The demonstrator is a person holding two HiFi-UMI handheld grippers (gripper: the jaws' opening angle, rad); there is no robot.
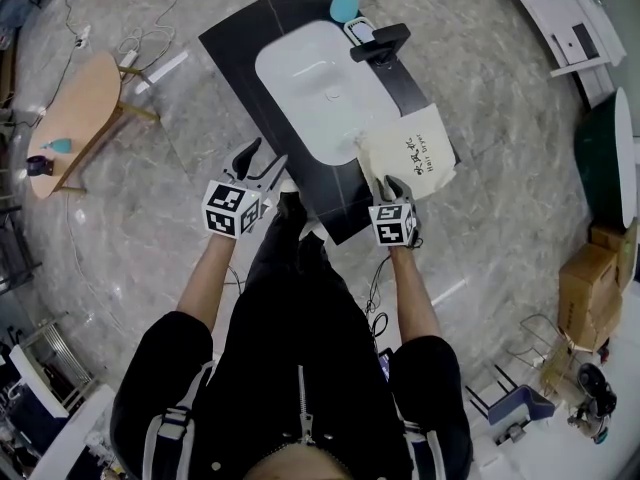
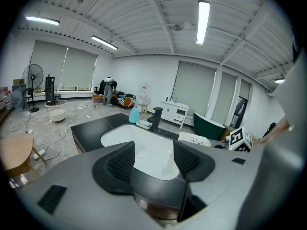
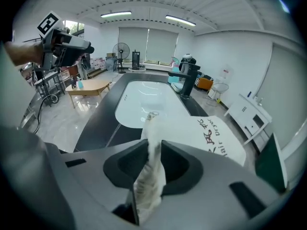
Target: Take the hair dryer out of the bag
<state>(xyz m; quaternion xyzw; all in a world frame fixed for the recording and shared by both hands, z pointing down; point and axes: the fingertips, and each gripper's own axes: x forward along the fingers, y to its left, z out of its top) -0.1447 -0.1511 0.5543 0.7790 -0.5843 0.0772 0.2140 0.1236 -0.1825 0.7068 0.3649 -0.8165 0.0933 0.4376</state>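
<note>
At the black vanity counter (image 1: 240, 43), we pinch the cream cloth bag (image 1: 418, 153), lying at four o'clock of the white basin (image 1: 310, 78), by its bunched mouth in our right gripper (image 3: 153, 164). Our left gripper (image 2: 153, 159) hangs open-jawed and empty at seven o'clock. The hair dryer is out of sight.

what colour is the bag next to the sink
The bag is cream with dark printed lettering; the right gripper view shows it best.
</note>
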